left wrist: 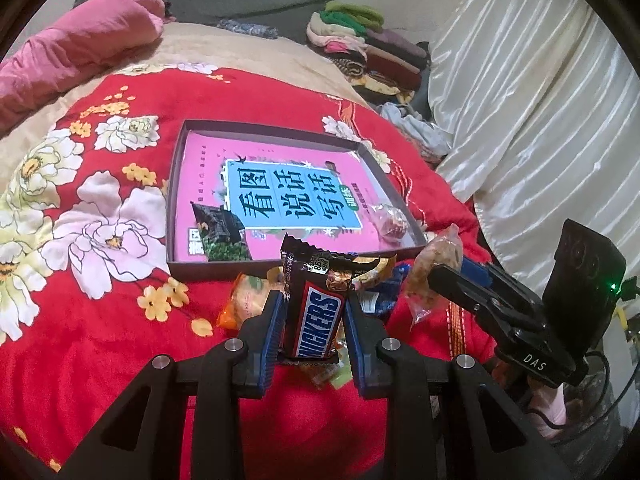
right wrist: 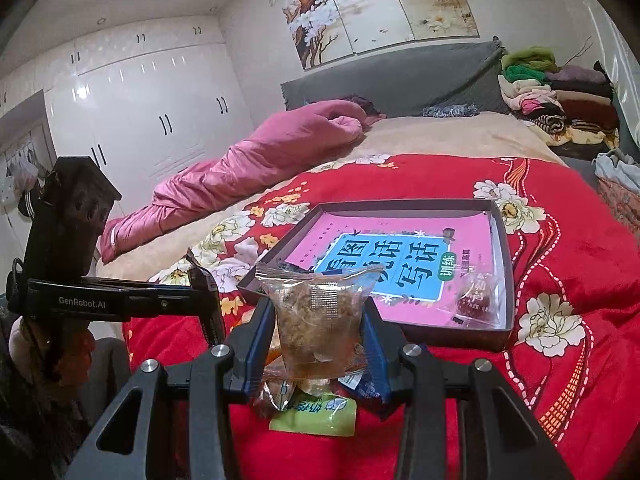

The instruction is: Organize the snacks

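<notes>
Both carries are underway: left gripper (left wrist: 314,312) clamps the Snickers bar (left wrist: 316,308), right gripper (right wrist: 320,320) a clear pastry packet (right wrist: 320,316), each needing release into the box (left wrist: 178,184) at twelve o'clock.

Your left tongs (left wrist: 310,314) clamp a brown Snickers bar (left wrist: 314,312) upright, just short of the dark shallow box (left wrist: 176,184) on the bed. Your right tongs (right wrist: 320,332) pinch a clear packet (right wrist: 320,320) of brownish shreds, also upright. One clear-wrapped reddish sweet (right wrist: 476,298) lies in the box's near right corner on a pink book (left wrist: 256,176), and a few more wrappers (right wrist: 316,412) sit heaped below the tongs.
</notes>
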